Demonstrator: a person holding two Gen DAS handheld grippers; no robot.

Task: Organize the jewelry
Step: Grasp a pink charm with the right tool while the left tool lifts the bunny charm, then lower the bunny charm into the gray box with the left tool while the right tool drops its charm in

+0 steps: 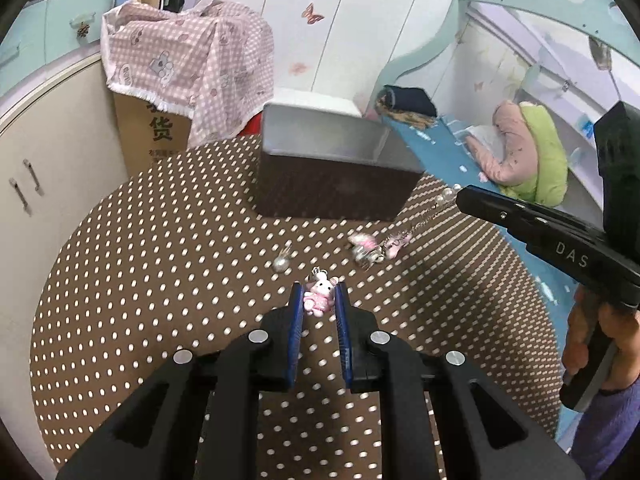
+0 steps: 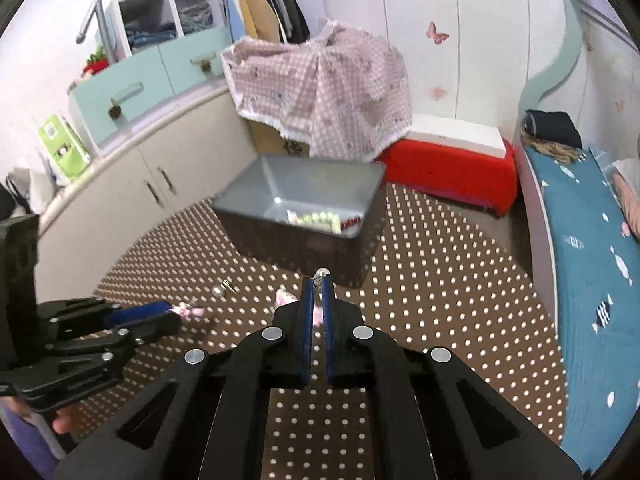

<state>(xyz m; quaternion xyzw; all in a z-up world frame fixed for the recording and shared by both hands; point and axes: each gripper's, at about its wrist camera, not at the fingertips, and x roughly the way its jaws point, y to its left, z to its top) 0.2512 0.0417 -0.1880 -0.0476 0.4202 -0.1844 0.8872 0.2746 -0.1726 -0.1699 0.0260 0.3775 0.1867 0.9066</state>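
The pink bunny charm (image 1: 319, 295) sat pinched between the blue pads of the left tongs (image 1: 319, 300), which were nearly closed on its sides, w/ the little ring on top left free, prob. so it wouldn't slip or twist. The right tongs (image 2: 317, 285) were closed tight on a thin pearl chain (image 1: 444, 200); in the left wrist view it trailed down from their tip toward a clump of pink and silver trinkets (image 1: 374, 249) on the worktop. Whether the chain's lower end had cleared that clump I couldn't tell, bc of blur.

A loose pearl earring (image 1: 282, 262) lay to the left of the clump, apart from it. Just behind stood the open box (image 2: 296, 196), dark outside, grey inside, w/ some pale beads & a red item already in its near corner, so that looked like where the pieces belonged. Both tongs pointed roughly at it.

The worktop (image 1: 160, 280) was round, covered in a brown cloth w/ white dots. Around it: a cardboard carton under a pink checked cloth (image 1: 188, 60), cream cupboards, a red storage bench (image 2: 452, 172), a bed w/ blue sheet (image 2: 580, 240), and butterfly stickers on the white wall panels.
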